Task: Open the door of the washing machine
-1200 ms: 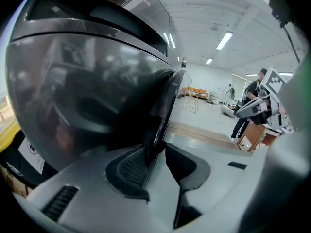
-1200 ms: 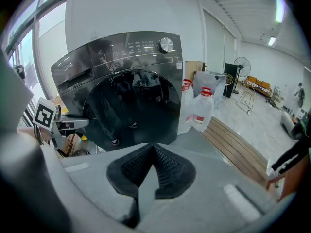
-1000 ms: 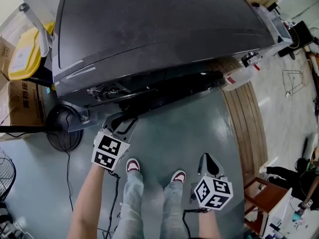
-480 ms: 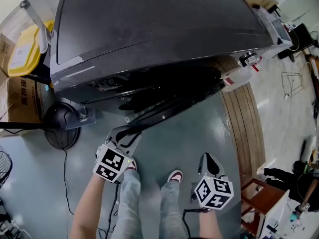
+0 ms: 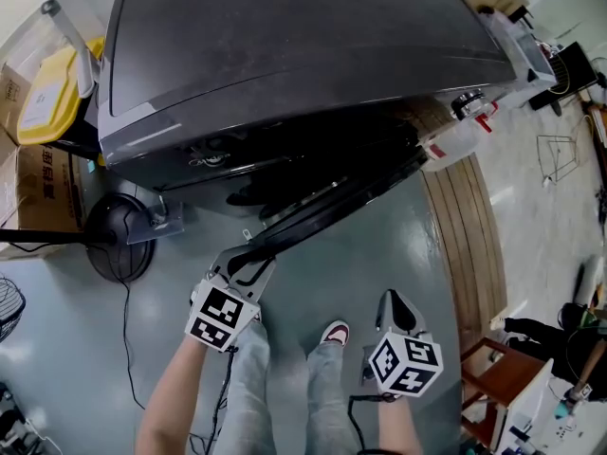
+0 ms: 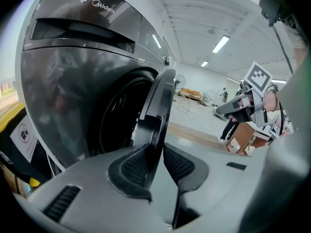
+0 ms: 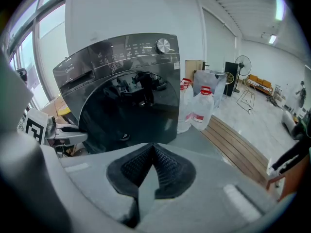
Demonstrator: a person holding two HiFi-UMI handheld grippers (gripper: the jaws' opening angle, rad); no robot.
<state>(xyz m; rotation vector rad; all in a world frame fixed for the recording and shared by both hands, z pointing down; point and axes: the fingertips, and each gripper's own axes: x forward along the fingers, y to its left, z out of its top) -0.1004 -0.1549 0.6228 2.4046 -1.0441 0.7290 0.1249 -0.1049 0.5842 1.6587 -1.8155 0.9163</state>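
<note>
A dark grey front-loading washing machine (image 5: 285, 55) fills the top of the head view. Its round door (image 5: 332, 202) stands partly swung out, hinged on the right side. My left gripper (image 5: 248, 259) has the door's free edge between its pads; its jaws have just been closing on that edge. In the left gripper view the door rim (image 6: 163, 96) runs down between the pads of the left gripper (image 6: 158, 161), with the dark drum opening (image 6: 119, 115) to the left. My right gripper (image 5: 396, 303) hangs apart by the person's feet, shut and empty, facing the machine (image 7: 126, 72).
A yellow bin (image 5: 47, 93) and a cardboard box (image 5: 38, 192) stand left of the machine, with a fan base (image 5: 119, 235) and cable below them. Plastic jugs (image 5: 455, 136) sit at its right corner. A wooden strip (image 5: 465, 226) and a stool (image 5: 498, 373) lie to the right.
The door has swung further out from the machine. My left gripper has moved back towards the person's feet along with the door's edge. The right gripper has stayed put.
</note>
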